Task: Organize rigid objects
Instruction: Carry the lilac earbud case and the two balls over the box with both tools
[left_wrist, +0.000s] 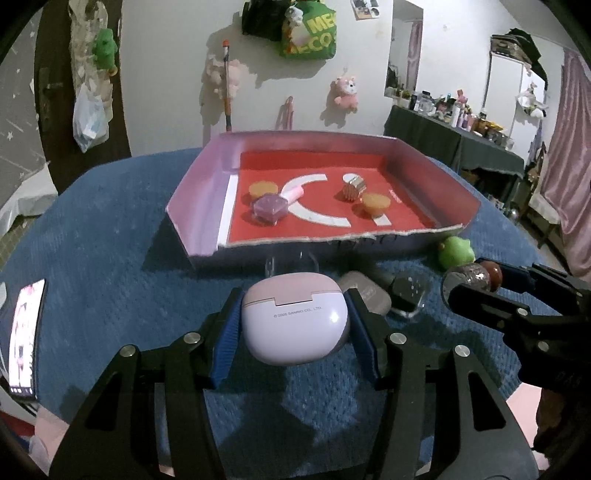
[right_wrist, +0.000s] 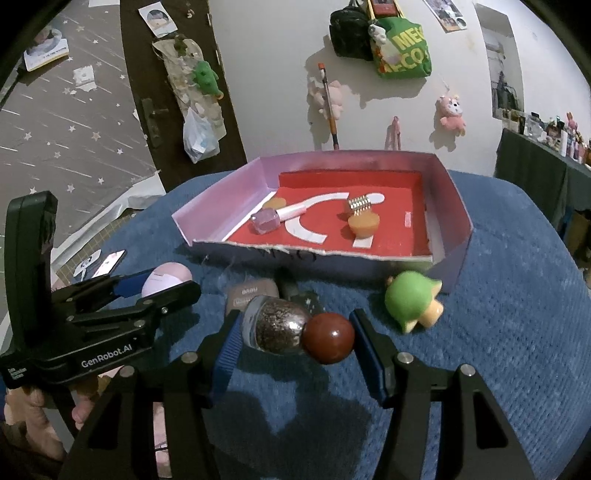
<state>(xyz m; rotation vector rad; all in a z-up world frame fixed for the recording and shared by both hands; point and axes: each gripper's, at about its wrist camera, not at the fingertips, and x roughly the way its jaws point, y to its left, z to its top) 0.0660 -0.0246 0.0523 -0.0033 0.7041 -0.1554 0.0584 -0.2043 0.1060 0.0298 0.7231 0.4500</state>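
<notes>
Carrying one item in each hand, the person has both loads lifted clear of the blue surface (left_wrist: 110, 229) and aimed toward the box (left_wrist: 207, 177). The left tongs (left_wrist: 295, 325) pinch a pale lilac earbud case (left_wrist: 295, 321) across its rounded sides. The right tongs (right_wrist: 295, 332) pinch a glittery dark egg-shaped piece (right_wrist: 275, 326) end to end with a reddish-brown ball (right_wrist: 328, 338), the two pressed together in a row between the pads.

That second grip looks the riskier one. Two smooth, rounded bodies squeezed in line could buckle sideways, and the ball, or both, would likely drop and roll off the surface. The earbud case is glossy and curved, so it may slide out forward if the grip slackens or the hand tips further down. The near wall of the box is torn and low, yet a load carried too low could still catch it and shove the box.

Inside the box, on its red floor, lie two orange discs (left_wrist: 263, 189), a purple faceted block (left_wrist: 267, 211) touching a pale pink tube (left_wrist: 293, 195), and a ridged metallic cylinder (left_wrist: 352, 188) just behind the second disc. Outside it, a green toy (right_wrist: 410, 301), a grey case (right_wrist: 251, 293) and a dark item (right_wrist: 295, 291) wait near its front wall.
</notes>
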